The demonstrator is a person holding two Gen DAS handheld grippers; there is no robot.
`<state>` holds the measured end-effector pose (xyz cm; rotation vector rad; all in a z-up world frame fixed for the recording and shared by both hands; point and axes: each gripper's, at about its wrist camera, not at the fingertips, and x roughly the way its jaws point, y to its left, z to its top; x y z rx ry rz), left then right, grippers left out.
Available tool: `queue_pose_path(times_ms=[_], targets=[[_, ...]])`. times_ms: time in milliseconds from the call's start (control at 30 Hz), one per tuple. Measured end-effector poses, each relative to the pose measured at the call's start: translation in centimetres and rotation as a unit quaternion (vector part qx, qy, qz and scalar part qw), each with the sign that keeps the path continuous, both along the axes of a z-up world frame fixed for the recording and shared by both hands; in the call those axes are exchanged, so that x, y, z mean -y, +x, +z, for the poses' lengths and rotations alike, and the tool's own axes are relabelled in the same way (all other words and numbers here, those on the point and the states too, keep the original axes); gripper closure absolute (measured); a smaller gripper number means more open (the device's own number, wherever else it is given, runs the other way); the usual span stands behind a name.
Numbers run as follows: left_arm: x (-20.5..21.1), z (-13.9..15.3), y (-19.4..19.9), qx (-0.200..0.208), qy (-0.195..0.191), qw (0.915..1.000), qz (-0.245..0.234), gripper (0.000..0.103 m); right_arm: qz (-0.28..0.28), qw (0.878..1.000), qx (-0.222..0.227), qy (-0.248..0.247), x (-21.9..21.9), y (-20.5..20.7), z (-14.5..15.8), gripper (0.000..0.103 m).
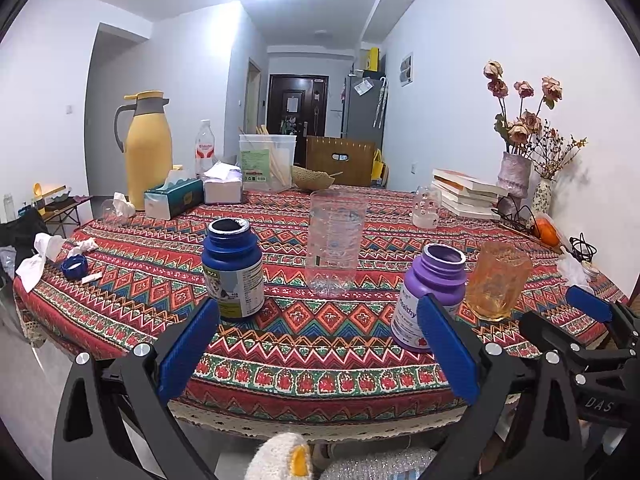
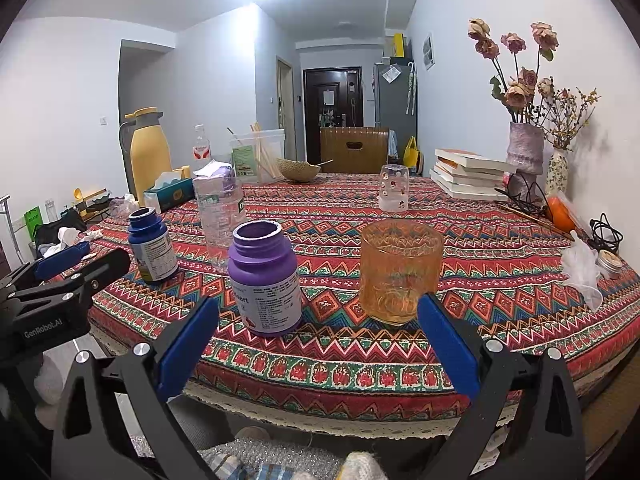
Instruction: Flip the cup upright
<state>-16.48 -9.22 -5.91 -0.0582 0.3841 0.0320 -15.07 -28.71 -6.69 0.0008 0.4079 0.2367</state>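
Observation:
An amber patterned glass cup (image 2: 400,272) stands on the patterned tablecloth near the front edge; it also shows in the left wrist view (image 1: 498,280). Whether its mouth faces up or down is hard to tell. A small clear cup with red dots (image 2: 394,188) stands upside down further back, and shows in the left wrist view too (image 1: 427,207). My right gripper (image 2: 320,344) is open and empty, short of the table edge, with the amber cup just beyond its right finger. My left gripper (image 1: 320,344) is open and empty, to the left of it.
An open purple bottle (image 2: 266,280) and an open blue bottle (image 2: 152,244) stand near the front. A clear plastic bottle (image 1: 336,240) stands mid-table. Yellow thermos (image 1: 146,148), tissue boxes, stacked books (image 2: 468,174), flower vases (image 2: 524,156) and a blue cap (image 1: 74,266) line the edges.

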Motion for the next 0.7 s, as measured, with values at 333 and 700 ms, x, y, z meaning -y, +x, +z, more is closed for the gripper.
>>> queue_pose_path(times_ms=[333,700], targets=[[0.19,-0.19,-0.34,0.005,0.004,0.9999,0.01,0.007,0.002,1.0,-0.001,-0.001,-0.22,-0.08,-0.04,0.007],[-0.15,-0.3,0.1,-0.011,-0.007,0.9998,0.014,0.007,0.005,1.0,0.001,-0.003,-0.25,-0.13,-0.05,0.007]])
